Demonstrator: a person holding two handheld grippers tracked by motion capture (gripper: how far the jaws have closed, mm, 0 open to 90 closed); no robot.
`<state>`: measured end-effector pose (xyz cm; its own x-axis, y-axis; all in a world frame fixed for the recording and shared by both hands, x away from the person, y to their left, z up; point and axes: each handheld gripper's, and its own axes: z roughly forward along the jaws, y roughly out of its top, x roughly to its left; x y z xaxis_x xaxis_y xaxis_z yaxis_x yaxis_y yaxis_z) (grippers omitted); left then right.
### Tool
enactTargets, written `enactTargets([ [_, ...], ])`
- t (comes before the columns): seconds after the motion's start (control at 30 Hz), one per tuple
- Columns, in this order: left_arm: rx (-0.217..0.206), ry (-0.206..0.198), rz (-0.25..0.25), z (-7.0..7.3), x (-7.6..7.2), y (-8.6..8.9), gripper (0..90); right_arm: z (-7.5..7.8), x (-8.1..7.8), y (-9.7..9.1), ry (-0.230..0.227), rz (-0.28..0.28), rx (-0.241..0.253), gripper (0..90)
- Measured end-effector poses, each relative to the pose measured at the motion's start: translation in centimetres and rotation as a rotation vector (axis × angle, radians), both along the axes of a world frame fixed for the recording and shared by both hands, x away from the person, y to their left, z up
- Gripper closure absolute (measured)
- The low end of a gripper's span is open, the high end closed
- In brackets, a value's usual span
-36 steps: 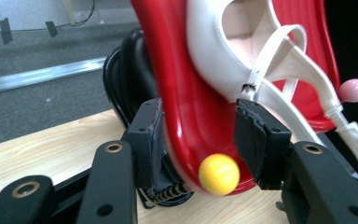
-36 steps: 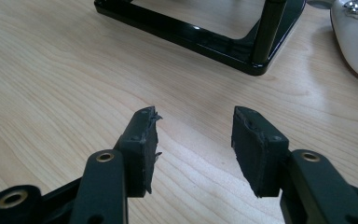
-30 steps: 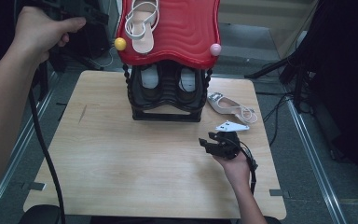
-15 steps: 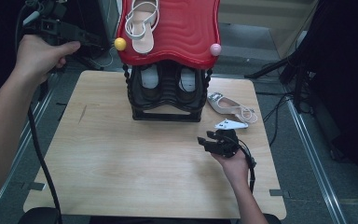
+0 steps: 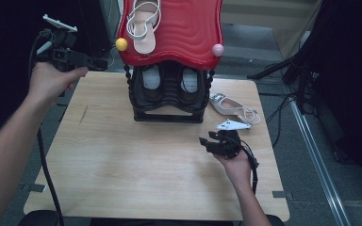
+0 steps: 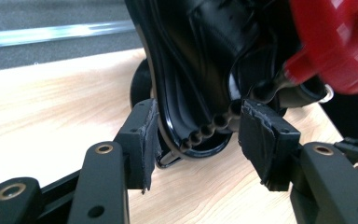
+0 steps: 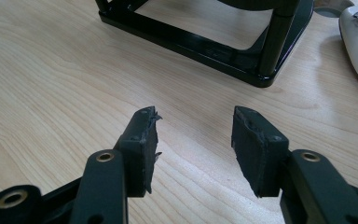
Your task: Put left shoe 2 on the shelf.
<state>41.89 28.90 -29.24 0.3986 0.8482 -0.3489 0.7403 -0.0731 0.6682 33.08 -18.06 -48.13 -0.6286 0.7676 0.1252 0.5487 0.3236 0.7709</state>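
Well, writing: I can read no brand or label on anything in these views.
Left tongs (image 5: pixel 99 62): I hold them at the far left corner of the surface, just beside the rack's left side; the jaws have just been opening and stand spread, pads pressing on nothing.
Left gripper view: the rack's beaded black post (image 6: pixel 214 123) sits in line between my pads (image 6: pixel 147 140); whether it lies between them or beyond them I cannot tell.
Right tongs (image 5: pixel 207 141): spread, empty, low over bare wood in front of the rack's right corner.
Shoe rack (image 5: pixel 169 101): black frame with a red wavy top shelf (image 5: pixel 188 28), standing at the far middle of the surface.
Sandal on top (image 5: pixel 141 26): pale, strappy, on the red shelf's left part.
Loose shoe (image 5: pixel 233 107): pale, lying on the wood right of the rack, just beyond my right tongs.
Lower tier: two dark shoes (image 5: pixel 169 82) side by side.
Surface (image 5: pixel 113 160): light wood grain with rounded corners.
Room: dark floor, cables and a metal rail (image 5: pixel 318 155) at right.
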Motion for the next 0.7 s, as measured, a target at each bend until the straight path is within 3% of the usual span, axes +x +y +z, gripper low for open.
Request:
enactTargets([
  [0.33,0.001,0.002,-0.017,-2.3,-1.1,-0.6,46.7,0.0,0.0,-0.1,-0.002,-0.001,0.0,51.8],
  [0.43,0.023,0.011,-0.024,-3.5,-1.3,-0.9,46.5,0.1,0.0,-0.1,-0.004,-0.001,-0.001,51.6],
  [0.63,0.001,0.04,-0.036,-6.0,-1.9,-1.4,46.4,0.0,0.0,-0.1,-0.002,-0.002,-0.001,51.7],
  [0.7,0.016,0.041,-0.034,-6.8,-2.1,-1.6,46.4,0.0,0.0,-0.1,-0.001,-0.003,-0.004,51.7],
])
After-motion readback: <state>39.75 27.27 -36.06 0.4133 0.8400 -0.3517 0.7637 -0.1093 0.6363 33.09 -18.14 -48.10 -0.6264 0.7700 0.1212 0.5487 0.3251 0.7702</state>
